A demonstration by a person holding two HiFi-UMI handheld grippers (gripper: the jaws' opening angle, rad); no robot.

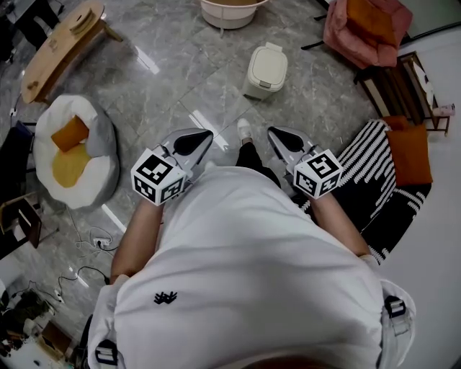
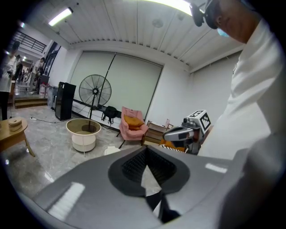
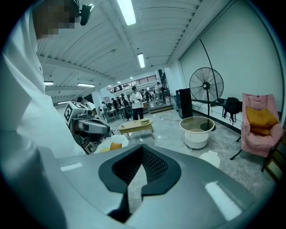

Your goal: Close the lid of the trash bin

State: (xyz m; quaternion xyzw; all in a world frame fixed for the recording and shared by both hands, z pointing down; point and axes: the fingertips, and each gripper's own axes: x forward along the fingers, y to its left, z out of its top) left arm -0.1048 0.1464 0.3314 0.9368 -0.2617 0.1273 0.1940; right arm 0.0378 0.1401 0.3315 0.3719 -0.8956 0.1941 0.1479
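Note:
The cream trash bin [image 1: 266,70] stands on the grey marble floor ahead of me, its lid lying flat on top. It shows as a small pale shape just over the jaws in the left gripper view [image 2: 111,150] and the right gripper view [image 3: 210,157]. My left gripper [image 1: 202,138] and right gripper [image 1: 276,134] are held close to my chest, well short of the bin and side by side. Both are shut with nothing between the jaws. The left gripper [image 2: 145,151] sees the right one [image 2: 181,133]; the right gripper [image 3: 140,148] sees the left one [image 3: 91,127].
A round white tub table [image 1: 229,11] stands beyond the bin, with a pink armchair [image 1: 367,25] at the back right. A wooden bench [image 1: 61,39] and a white beanbag [image 1: 75,148] are on the left. A striped rug [image 1: 374,180] and an orange cushion [image 1: 407,151] lie to the right.

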